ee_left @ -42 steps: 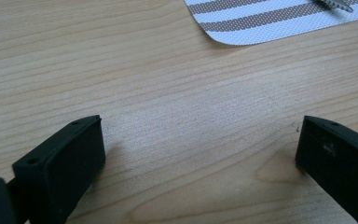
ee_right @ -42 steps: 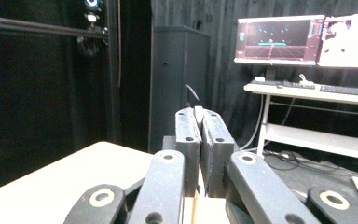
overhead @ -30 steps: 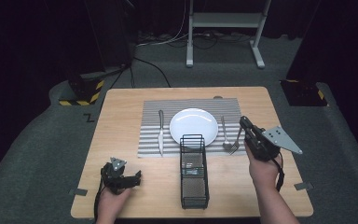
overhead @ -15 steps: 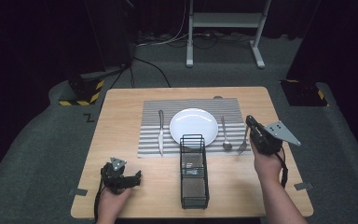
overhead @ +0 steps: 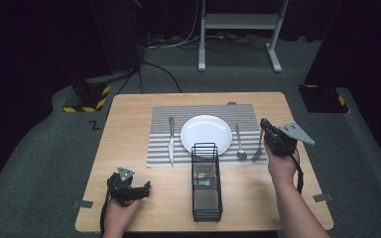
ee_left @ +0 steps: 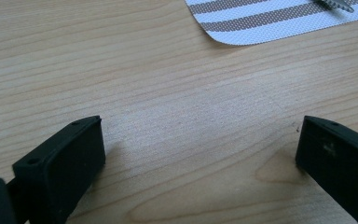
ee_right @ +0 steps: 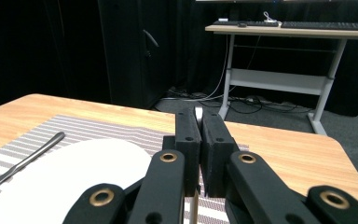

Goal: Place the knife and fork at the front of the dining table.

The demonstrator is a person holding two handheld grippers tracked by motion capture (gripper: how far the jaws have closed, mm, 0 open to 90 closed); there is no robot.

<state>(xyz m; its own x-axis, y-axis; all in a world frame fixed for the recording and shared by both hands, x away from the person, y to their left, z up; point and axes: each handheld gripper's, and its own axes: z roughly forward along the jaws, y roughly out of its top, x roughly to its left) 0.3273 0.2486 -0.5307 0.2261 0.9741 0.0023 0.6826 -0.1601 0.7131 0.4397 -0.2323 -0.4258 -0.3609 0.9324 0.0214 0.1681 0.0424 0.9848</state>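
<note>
The setting looks nearly done. A knife (overhead: pixel 170 141) lies at 9 o'clock of the plate (overhead: pixel 206 134) and a spoon (overhead: pixel 239 144) at 3 o'clock. The right gripper (overhead: pixel 266 128) has its jaws pinching the fork (overhead: pixel 258 151) by the handle tip, just beyond the spoon. Releasing it is what remains. The left gripper (overhead: pixel 141 190) rests with its jaws spread on the counter (overhead: pixel 129 114), at 8 o'clock of the wire basket (overhead: pixel 207 198).

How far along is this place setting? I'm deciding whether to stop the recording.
Nearly done. The plate, knife and spoon already lie on the striped placemat. In hand: the right gripper is shut on the fork handle, tines down beside the spoon. Left: release the fork. The left gripper rests open and empty.
</note>
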